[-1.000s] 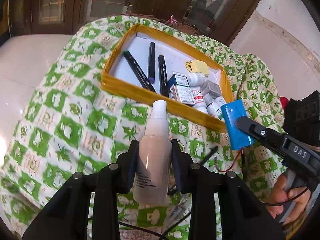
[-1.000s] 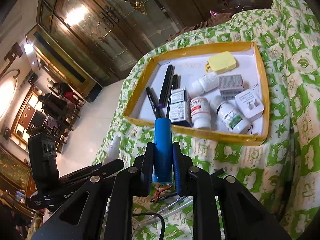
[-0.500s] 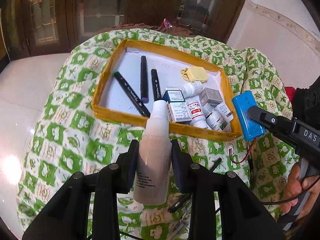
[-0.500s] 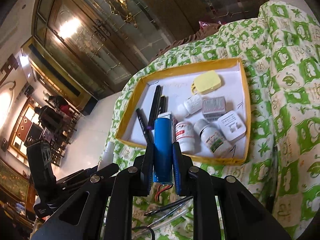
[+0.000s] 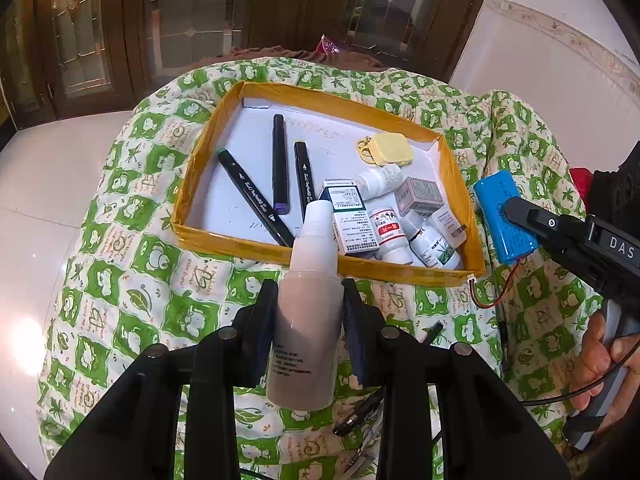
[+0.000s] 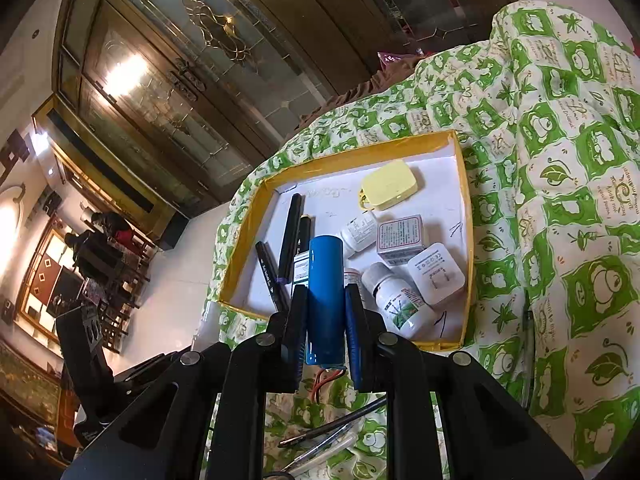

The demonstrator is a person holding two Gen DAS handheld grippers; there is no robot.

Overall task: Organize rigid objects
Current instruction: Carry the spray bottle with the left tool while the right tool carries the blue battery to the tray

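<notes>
My left gripper [image 5: 310, 316] is shut on a frosted spray bottle [image 5: 306, 320] with a white cap, held upright just short of the near wall of a yellow-edged tray [image 5: 240, 242]. My right gripper [image 6: 326, 312] is shut on a blue battery pack [image 6: 326, 296] with red wires hanging below it; the battery pack [image 5: 505, 216] also shows at the right of the left wrist view, beside the tray's right wall. The tray [image 6: 466, 240] holds black markers [image 5: 256, 196], medicine boxes [image 5: 352, 220], white pill bottles [image 6: 396, 300], a white plug adapter [image 6: 436, 276] and a yellow case [image 5: 390, 148].
The tray rests on a green and white patterned cloth [image 5: 132, 280]. Loose pens [image 6: 332, 428] lie on the cloth near the grippers. A hand [image 5: 600, 360] grips the right tool's handle. White floor [image 5: 40, 180] surrounds the cloth, with dark glazed doors behind.
Both grippers have risen and drawn back a little, each keeping its object; the tray now looks smaller and farther off. The blue battery pack has shifted right alongside the tray's right wall.
</notes>
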